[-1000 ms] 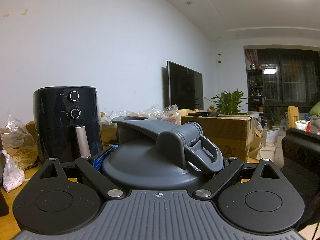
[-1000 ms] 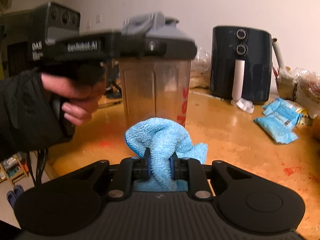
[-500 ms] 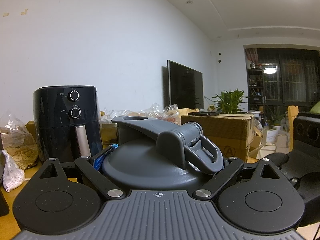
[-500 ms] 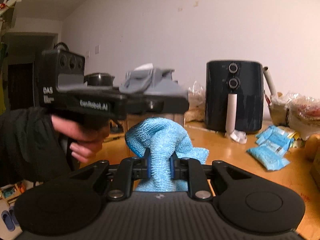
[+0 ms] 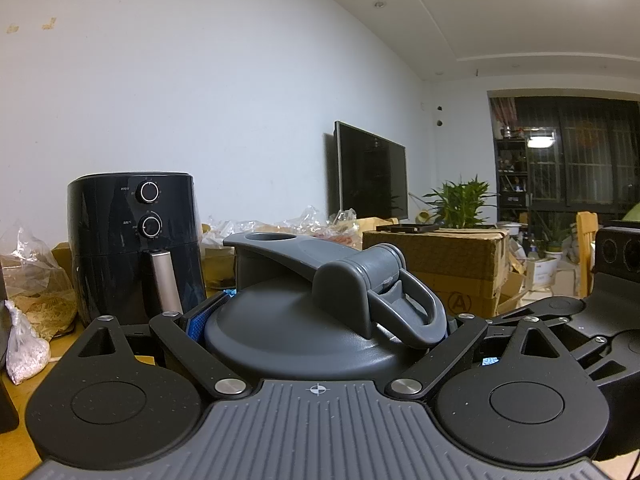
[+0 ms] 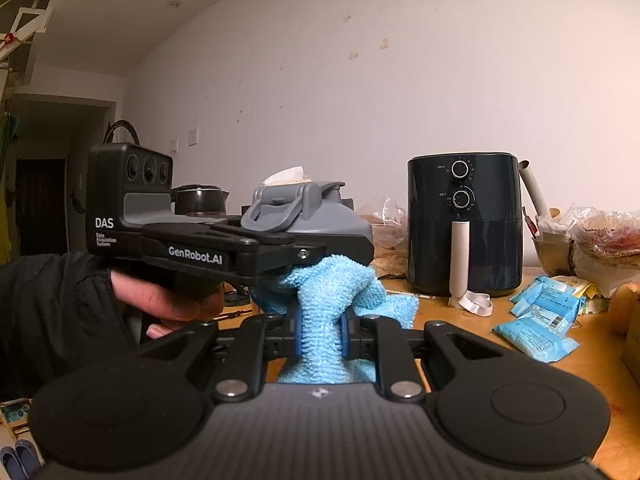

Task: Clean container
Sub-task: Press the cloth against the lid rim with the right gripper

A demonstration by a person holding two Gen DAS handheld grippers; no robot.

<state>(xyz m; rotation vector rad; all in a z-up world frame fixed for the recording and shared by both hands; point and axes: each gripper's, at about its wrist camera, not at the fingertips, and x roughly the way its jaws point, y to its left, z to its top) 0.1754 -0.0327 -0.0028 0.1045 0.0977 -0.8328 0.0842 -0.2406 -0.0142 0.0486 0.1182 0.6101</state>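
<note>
In the left wrist view the container's grey lid (image 5: 304, 328) with its flip spout and carry loop fills the space between my left gripper's (image 5: 320, 320) fingers, which are shut on it. The right wrist view shows a hand (image 6: 168, 300) in a dark sleeve holding that gripper level, clamped around the lid (image 6: 308, 212). My right gripper (image 6: 320, 332) is shut on a light blue cloth (image 6: 332, 284). The cloth bunches up just under the left gripper's fingers. The container's clear body is hidden behind the cloth.
A black air fryer (image 6: 464, 224) stands at the back of the wooden table (image 6: 500, 360). Blue packets (image 6: 536, 320) and plastic bags (image 6: 600, 236) lie to its right, a white strip (image 6: 474, 302) in front. A cardboard box (image 5: 440, 256) sits beyond the lid.
My right gripper with the cloth has risen and tipped up; the clear body has dropped out of its view behind the cloth. The left gripper and lid have stayed still.
</note>
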